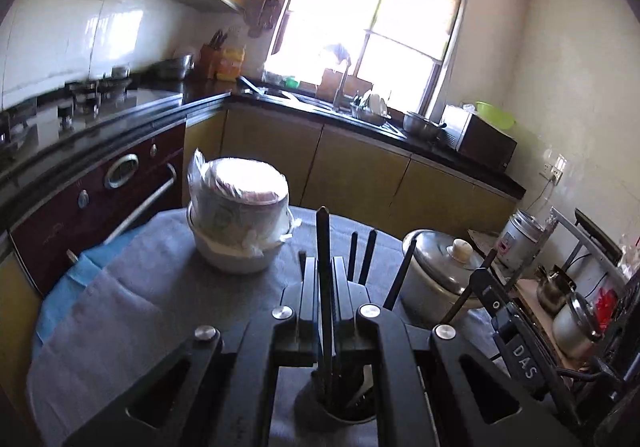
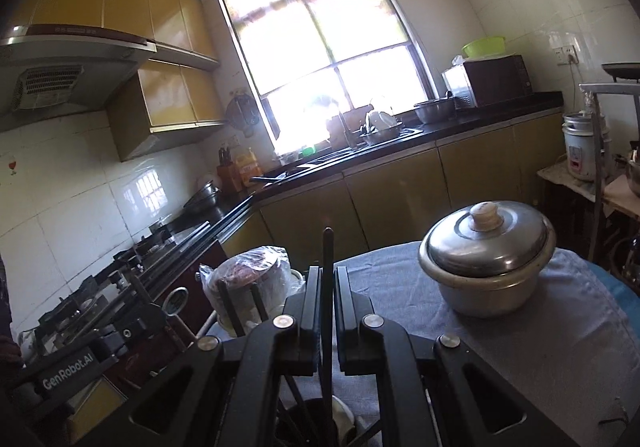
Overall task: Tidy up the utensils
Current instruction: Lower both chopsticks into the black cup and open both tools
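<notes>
On the left we have our left gripper [image 1: 324, 267] pinching a dark chopstick [image 1: 323, 247] upright between its pads, its lower end reaching into the utensil cup [image 1: 348, 413] on the grey tablecloth [image 1: 120, 307]. Other dark chopsticks [image 1: 370, 251] already lean out of that cup. Behind stands a plastic-wrapped bowl stack [image 1: 236, 215].

To the right, our right gripper [image 2: 327, 279] is closed on a second chopstick [image 2: 328, 267], also vertical over the same cup [image 2: 340, 419] (its rim shows only partly between the arms). The lidded metal pot [image 2: 490, 255] sits further right.

We judge both sticks are going into the cup: keep them plumb, lower until the tips rest on the bottom, then release one at a time so neither knocks its neighbours out.
</notes>
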